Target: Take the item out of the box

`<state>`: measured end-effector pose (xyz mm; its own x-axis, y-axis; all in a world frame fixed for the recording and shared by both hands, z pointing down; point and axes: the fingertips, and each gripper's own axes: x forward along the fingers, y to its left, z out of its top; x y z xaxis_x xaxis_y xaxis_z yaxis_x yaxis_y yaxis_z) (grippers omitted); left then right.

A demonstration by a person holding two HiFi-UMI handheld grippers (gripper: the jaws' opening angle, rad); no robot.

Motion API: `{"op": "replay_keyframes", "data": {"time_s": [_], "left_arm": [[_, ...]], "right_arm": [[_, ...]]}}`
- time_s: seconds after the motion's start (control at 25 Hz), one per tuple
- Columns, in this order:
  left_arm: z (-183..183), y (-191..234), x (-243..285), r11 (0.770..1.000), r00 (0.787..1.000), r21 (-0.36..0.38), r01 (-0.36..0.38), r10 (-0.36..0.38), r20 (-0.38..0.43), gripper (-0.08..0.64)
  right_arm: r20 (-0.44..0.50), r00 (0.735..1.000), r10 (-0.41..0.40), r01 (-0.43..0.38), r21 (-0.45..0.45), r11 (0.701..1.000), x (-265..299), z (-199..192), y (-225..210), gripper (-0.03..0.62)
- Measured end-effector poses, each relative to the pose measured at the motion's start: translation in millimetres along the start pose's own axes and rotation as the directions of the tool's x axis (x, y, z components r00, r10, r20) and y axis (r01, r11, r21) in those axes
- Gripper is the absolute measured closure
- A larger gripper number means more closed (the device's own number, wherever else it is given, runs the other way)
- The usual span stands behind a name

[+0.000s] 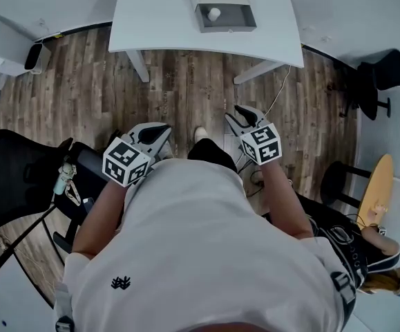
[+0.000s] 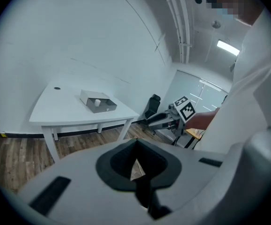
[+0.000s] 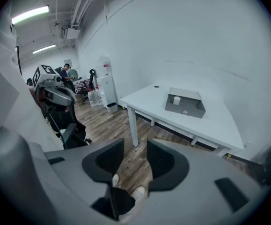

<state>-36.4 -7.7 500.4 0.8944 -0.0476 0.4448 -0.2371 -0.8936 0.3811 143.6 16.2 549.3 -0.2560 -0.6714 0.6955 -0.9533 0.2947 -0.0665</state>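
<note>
You haven't started yet — the item sits in the box, well ahead of your right claw, whose jaws are apart and empty; your left claw is closed on nothing.

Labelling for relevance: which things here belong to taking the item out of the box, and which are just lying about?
Job: box, white item in it, table, left claw, right claw.
Lying about: black office chair, black stool.

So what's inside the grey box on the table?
One small white item sits in the grey box. The near wall hides part of the floor, so more could be there.
</note>
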Motion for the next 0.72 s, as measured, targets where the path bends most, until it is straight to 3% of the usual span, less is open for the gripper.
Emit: {"op": "replay_keyframes", "data": {"time_s": [0.4, 0.72], "left_arm": [[26, 54, 4, 0.991, 0.991, -0.048, -0.124, 0.126, 0.041, 0.554], [71, 95, 18, 0.962, 0.961, -0.095, -0.257, 0.264, 0.078, 0.554]], "right_arm": [[0.022, 1.000, 0.014, -0.013, -0.047, 0.999, 58, 64, -75, 0.428], [0.012, 0.998, 0.065, -0.063, -0.125, 0.990, 115, 122, -146, 0.415]]}}
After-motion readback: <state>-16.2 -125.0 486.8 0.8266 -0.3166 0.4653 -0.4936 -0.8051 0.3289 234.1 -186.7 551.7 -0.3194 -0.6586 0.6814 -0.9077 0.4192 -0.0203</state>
